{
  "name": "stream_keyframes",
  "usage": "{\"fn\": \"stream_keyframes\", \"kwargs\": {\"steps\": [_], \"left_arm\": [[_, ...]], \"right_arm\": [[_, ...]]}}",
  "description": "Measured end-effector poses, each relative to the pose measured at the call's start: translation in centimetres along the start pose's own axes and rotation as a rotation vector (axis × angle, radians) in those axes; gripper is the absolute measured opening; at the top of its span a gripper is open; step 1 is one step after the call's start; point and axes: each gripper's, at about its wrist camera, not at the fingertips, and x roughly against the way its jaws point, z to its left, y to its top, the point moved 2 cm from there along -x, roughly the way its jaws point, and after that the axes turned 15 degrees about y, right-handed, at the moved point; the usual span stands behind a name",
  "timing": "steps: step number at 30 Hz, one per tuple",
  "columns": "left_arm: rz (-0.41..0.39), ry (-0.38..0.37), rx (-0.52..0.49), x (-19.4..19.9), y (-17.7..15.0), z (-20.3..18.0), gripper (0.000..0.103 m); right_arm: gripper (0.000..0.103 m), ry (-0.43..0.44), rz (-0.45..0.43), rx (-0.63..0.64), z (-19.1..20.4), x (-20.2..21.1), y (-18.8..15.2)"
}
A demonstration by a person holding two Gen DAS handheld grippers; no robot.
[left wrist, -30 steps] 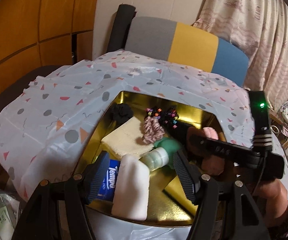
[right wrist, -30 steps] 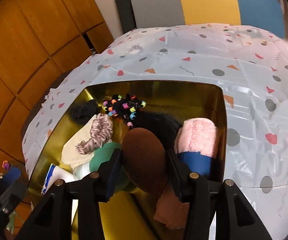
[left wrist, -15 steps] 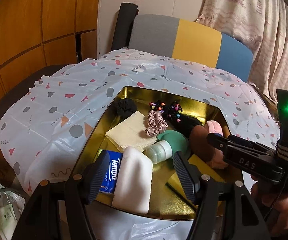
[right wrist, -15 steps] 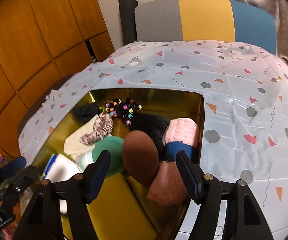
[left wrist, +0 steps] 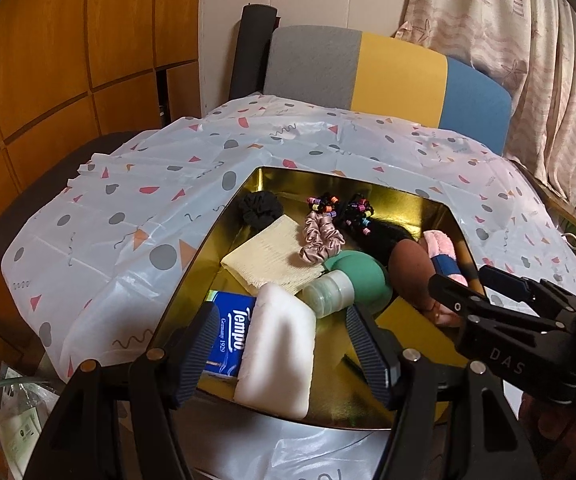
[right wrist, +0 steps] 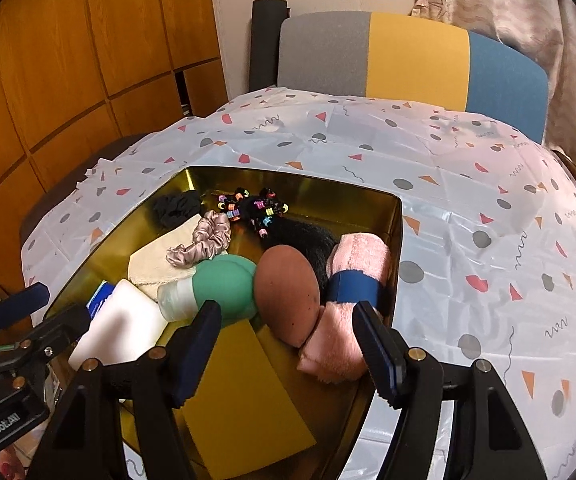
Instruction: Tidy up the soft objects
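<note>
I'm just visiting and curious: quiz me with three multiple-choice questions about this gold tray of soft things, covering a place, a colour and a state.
1. Where does the brown egg-shaped sponge lie?
A. between the green sponge and the pink towel
B. on the tablecloth
C. on the chair

2. What colour is the band around the pink towel?
A. red
B. blue
C. white

3. How is the right gripper?
A. shut on the brown sponge
B. shut on the towel
C. open, holding nothing

Answers: 1 A, it sits in the tray between both; 2 B, a blue band wraps it; 3 C, its jaws stand apart, gripping nothing.
</note>
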Motion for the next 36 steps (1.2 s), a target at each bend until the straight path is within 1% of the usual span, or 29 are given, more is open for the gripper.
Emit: {"fn": "stream_keyframes", "kwargs": {"steps": [5, 9, 13, 15, 16, 17, 20, 23, 26, 31, 36], "left_arm": [[0.008, 0.020, -0.013, 0.0, -0.3, -0.1, 0.067], [0.003, 0.055, -0.015, 0.0, -0.5, 0.1, 0.067], [0.022, 0.119, -0.012, -0.2, -0.5, 0.4, 0.067], [0.036, 0.138, -0.008, -0.4, -0.5, 0.6, 0.067], [0.041, 0.143, -0.007, -0.5, -0.6, 0.6, 0.067], [0.046, 0.146, -0.007, -0.5, -0.6, 0.7, 0.067], [0.055, 0.154, -0.013, -0.5, -0.6, 0.7, 0.067], [0.058, 0.161, -0.027, -0.5, -0.5, 0.5, 0.067], [0.061, 0.148, -0.036, -0.3, -0.5, 0.3, 0.067], [0.052, 0.138, -0.049, 0.2, -0.4, 0.1, 0.067], [0.035, 0.149, -0.046, 0.8, -0.1, 0.2, 0.067]], "right_arm": [[0.069, -0.008, 0.012, -0.020, 0.0, 0.2, -0.6], [0.070, -0.028, 0.009, -0.054, -0.1, 0.6, -0.9], [0.074, -0.058, 0.000, -0.073, -0.1, 1.2, -1.2], [0.079, -0.069, -0.011, -0.086, -0.1, 1.7, -1.2], [0.083, -0.077, -0.020, -0.099, -0.2, 2.1, -1.3], [0.087, -0.082, -0.026, -0.106, -0.2, 2.3, -1.3], [0.092, -0.115, -0.041, -0.112, -0.1, 3.1, -1.4], [0.094, -0.149, -0.051, -0.093, 0.3, 3.5, -1.5], [0.097, -0.164, -0.056, -0.089, 0.6, 3.6, -1.5], [0.099, -0.193, -0.053, -0.093, 1.1, 3.4, -1.9], [0.102, -0.219, -0.055, -0.111, 1.0, 3.4, -2.4]]}}
